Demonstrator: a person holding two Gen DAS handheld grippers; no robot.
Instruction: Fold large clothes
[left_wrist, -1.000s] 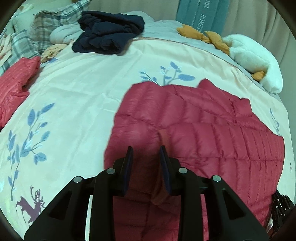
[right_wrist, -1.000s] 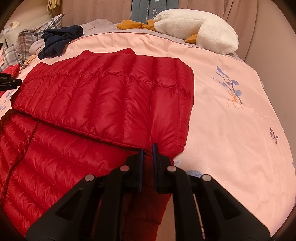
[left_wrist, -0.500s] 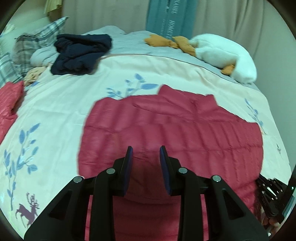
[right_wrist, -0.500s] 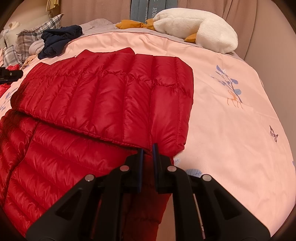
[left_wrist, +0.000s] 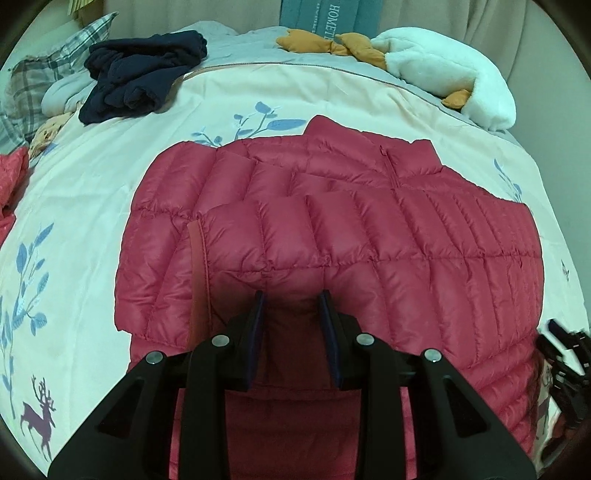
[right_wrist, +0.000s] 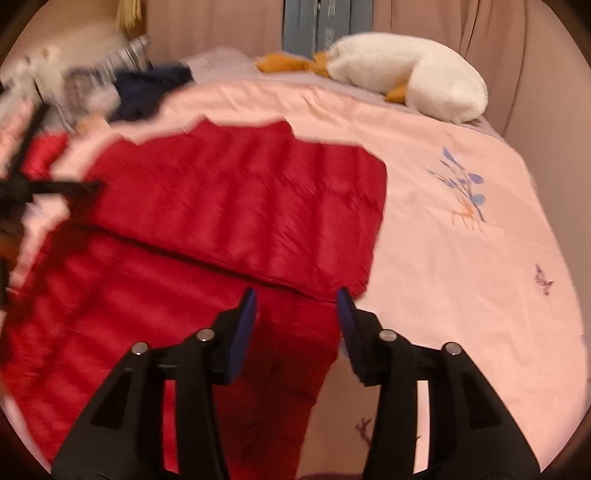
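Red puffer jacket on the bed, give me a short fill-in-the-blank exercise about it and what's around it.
1. The red puffer jacket lies on a ____.
2. The plush toy near the far edge is mostly ____.
3. The bundled garment beyond the jacket is dark ____.

Missing words: bed; white; blue

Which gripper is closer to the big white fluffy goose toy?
Probably the right. The right gripper, jaws opening, is over the red jacket's edge on the side where the goose toy lies. The left gripper is over the jacket's other side, farther away.
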